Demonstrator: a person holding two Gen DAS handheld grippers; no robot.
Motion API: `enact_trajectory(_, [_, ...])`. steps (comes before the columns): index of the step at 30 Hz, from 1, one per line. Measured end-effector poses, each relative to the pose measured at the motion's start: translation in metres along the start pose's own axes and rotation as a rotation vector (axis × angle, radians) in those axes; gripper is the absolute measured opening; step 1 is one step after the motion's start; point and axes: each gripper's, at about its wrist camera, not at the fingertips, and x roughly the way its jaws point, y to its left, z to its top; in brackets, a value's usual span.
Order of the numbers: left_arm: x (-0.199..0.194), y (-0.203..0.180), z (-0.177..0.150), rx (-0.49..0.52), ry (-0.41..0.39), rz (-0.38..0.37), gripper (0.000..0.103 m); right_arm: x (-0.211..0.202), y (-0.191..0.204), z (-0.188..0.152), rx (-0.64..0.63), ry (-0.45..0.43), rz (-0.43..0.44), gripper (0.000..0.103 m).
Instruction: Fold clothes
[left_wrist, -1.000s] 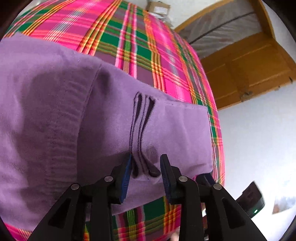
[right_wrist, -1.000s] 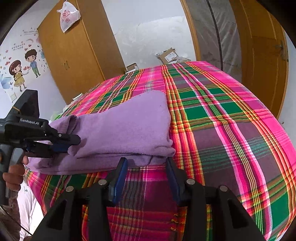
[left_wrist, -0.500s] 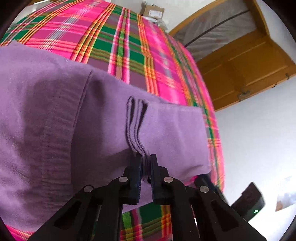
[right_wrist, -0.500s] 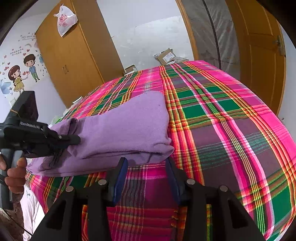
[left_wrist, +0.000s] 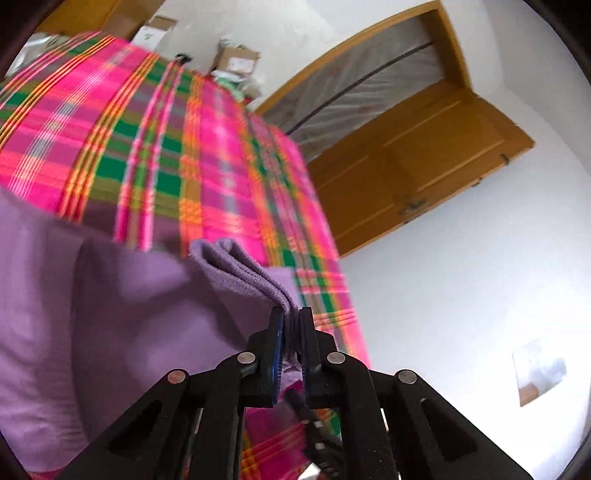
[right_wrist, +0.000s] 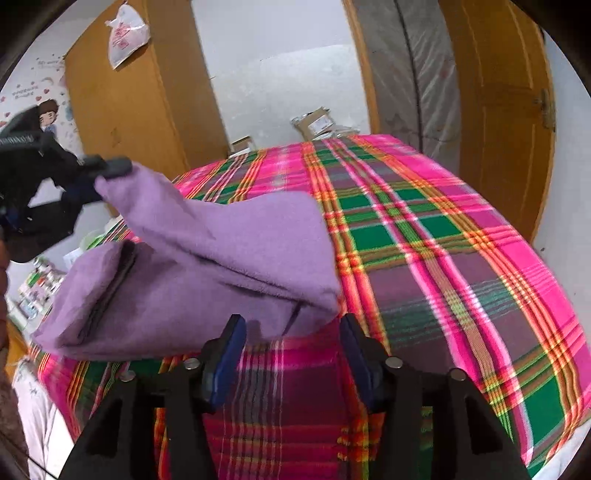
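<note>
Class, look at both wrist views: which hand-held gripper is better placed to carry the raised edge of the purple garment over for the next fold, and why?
Left. The left hand-held gripper is shut on the purple garment, with its layered edge lifted off the plaid bedspread. The right hand-held gripper is open and holds nothing.

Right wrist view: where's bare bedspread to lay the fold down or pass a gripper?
Free: the plaid bedspread right of the purple garment, out to the bed edge near the door, and the strip between it and the open right gripper. Crowded: the left side, where the left gripper lifts a pinched corner.
</note>
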Motion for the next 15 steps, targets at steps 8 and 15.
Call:
enact_trajectory(8, [0.007, -0.036, 0.016, 0.063, -0.024, -0.075, 0.008, 0.021, 0.009, 0.015, 0.005, 0.026, -0.114, 0.059])
enact_trajectory(15, [0.002, -0.046, 0.018, 0.070, -0.035, -0.111, 0.001, 0.028, -0.007, 0.018, 0.088, 0.032, -0.187, 0.059])
